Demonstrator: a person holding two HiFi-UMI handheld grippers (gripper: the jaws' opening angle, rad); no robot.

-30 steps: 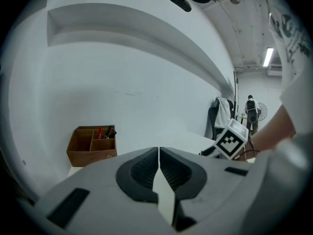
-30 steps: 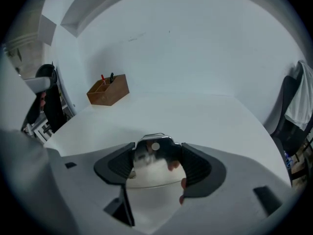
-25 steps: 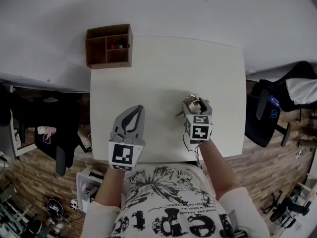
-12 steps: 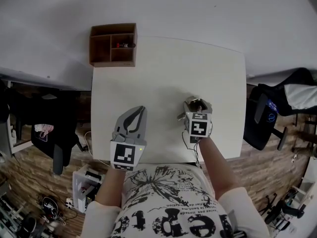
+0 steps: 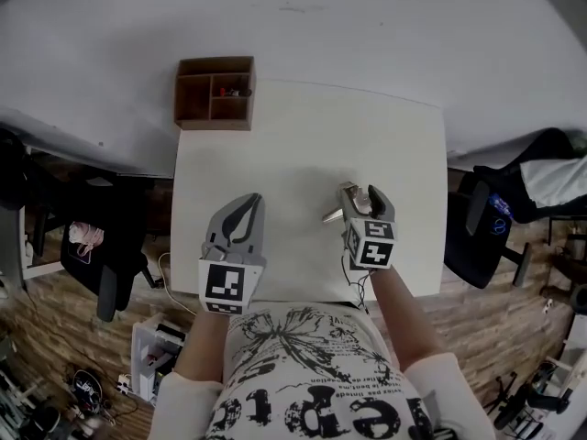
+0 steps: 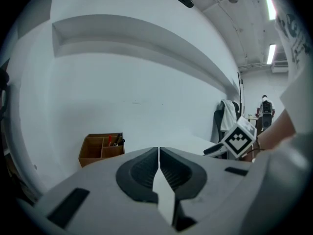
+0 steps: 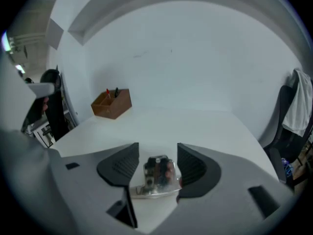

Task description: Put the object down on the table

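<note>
Head view first: my right gripper (image 5: 363, 195) has dropped lower over the white surface (image 5: 303, 145), on the near side, well away from the wooden organizer (image 5: 216, 62) at the far left corner. The object (image 5: 332, 214) now pokes a shiny metal tongue out sideways, which it didn't a second ago. I read that as touchdown, or close to it. My left gripper (image 5: 257, 200) hasn't budged and sits nearer the organizer's side.

Left gripper view: the left gripper (image 6: 159, 151) is closed tight on nothing, its ribbed dark pads pressed flush. The organizer (image 6: 100, 151) is beyond it, a brown compartmented box with pens inside.

Right gripper view: the right gripper (image 7: 157, 146) has its jaws standing apart around the object (image 7: 157, 175), a small clear-plastic and bright-metal piece with dark and reddish innards. It looks loose on one side, so I'd call it released. The surface (image 7: 195, 126) is smooth and matte out to the organizer (image 7: 111, 103).
</note>
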